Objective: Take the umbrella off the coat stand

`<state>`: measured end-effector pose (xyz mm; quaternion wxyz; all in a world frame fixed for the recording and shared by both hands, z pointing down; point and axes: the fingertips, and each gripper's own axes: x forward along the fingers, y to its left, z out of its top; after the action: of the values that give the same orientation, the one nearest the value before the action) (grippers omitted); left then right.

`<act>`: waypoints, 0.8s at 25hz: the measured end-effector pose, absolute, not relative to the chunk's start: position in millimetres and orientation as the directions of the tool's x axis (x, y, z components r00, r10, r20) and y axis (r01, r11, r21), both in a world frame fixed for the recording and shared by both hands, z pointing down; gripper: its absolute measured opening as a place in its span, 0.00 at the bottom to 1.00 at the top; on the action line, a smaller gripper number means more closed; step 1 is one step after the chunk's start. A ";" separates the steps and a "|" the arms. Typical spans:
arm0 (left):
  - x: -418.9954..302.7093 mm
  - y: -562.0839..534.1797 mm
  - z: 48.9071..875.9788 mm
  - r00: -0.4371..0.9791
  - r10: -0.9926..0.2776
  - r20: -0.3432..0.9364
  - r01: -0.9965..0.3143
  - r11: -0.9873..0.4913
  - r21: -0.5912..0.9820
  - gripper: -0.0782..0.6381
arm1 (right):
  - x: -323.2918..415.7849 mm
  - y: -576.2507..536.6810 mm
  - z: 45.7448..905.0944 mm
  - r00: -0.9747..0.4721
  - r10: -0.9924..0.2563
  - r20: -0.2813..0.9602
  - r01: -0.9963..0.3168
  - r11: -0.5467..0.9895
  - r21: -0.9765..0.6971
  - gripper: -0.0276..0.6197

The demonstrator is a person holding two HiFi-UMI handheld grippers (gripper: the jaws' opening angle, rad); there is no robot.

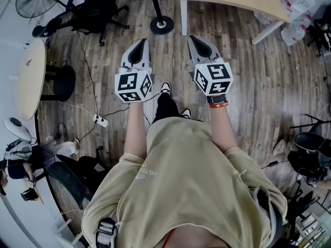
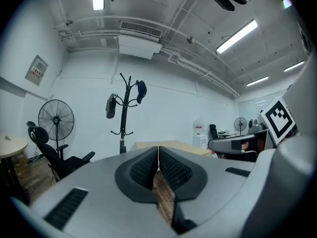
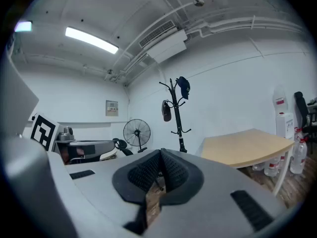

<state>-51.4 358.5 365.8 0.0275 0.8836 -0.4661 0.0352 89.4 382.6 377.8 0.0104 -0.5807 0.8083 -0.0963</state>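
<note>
Left gripper (image 2: 158, 153): jaws pressed together, nothing between the ribbed pads, held level. Right gripper (image 3: 161, 158): jaws likewise pressed together and empty, level, side by side with the left in front of the person. Umbrella (image 2: 111, 106): dark, folded short, hanging from a side hook of the coat stand (image 2: 124, 125); long axis upright, top end at the hook, free end pointing to the floor. Position: well apart from both grippers, ahead of and above the jaw tips; left of the jaw line in the left gripper view, almost straight over it in the right gripper view. No contact with either gripper. Also on the stand: a second dark item (image 2: 141, 89) on a higher hook on the opposite side, kind not discernible. Surroundings: pedestal fan (image 2: 56, 120), black office chair (image 2: 55, 157), light wooden table (image 3: 245, 148), plank floor (image 1: 248, 76).
</note>
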 end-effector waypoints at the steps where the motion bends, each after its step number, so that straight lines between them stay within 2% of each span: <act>1: -46.7 356.7 368.3 0.569 -0.817 0.092 -0.822 -0.570 0.019 0.14 | 93.5 381.8 378.9 -0.321 -0.942 0.094 -0.938 0.302 -0.170 0.06; 13: -27.4 340.9 367.7 0.587 -0.801 0.112 -0.807 -0.591 0.005 0.14 | 109.1 364.0 366.8 -0.295 -0.953 0.072 -0.942 0.277 -0.188 0.06; 20: -52.9 321.8 379.5 0.553 -0.824 0.123 -0.831 -0.555 0.019 0.14 | 90.9 338.6 372.2 -0.310 -0.948 0.073 -0.936 0.290 -0.201 0.06</act>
<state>-52.9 321.8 379.5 0.0373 0.8805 -0.4700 0.0499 90.9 338.6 372.2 0.0298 -0.5866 0.8027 -0.1031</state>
